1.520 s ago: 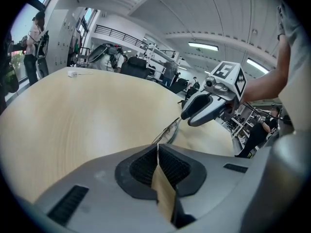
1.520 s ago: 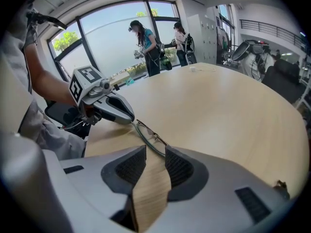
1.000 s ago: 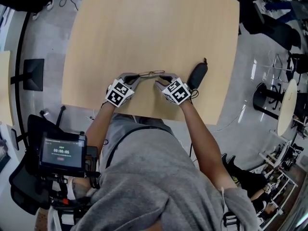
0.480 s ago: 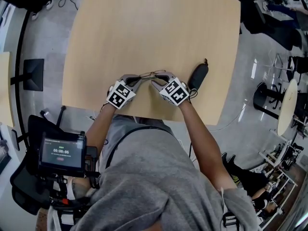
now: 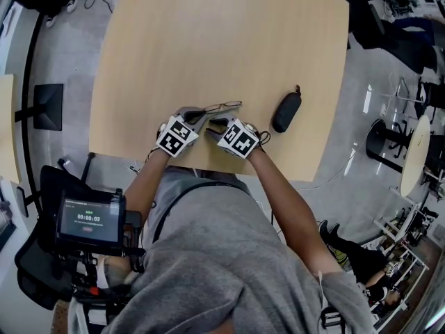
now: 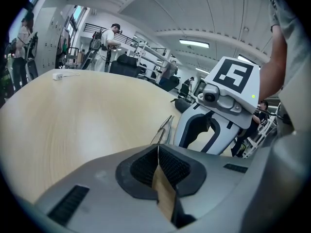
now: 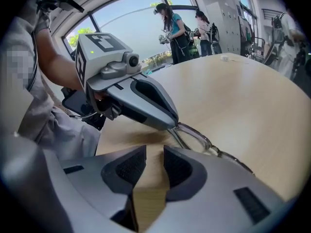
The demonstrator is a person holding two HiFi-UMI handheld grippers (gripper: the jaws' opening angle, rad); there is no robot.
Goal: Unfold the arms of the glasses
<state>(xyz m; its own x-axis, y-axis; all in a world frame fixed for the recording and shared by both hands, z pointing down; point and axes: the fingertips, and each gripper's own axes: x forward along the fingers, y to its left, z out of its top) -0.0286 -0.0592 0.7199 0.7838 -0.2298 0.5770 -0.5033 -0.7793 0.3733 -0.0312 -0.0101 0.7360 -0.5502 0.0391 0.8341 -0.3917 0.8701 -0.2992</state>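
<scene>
Bench [image 5: 222, 40] is a big pale wood top, mostly bare. Near its close edge the left hand-held gripper [image 5: 197, 115] has its jaws pinched together on a thin bit of the glasses [image 5: 224, 106] frame. The rest of the glasses pokes out ahead of its tips, low over the wood, and I can't tell if the lenses touch down. Right next to it, the right hand-held gripper [image 5: 214, 126] points in at the left one's tips. Its jaws are apart with only wood showing in the gap, and the glasses sit just ahead of it, a bit to its right. A black case [image 5: 286, 111] lies off to the right of the right hand-held gripper, apart from the glasses.
</scene>
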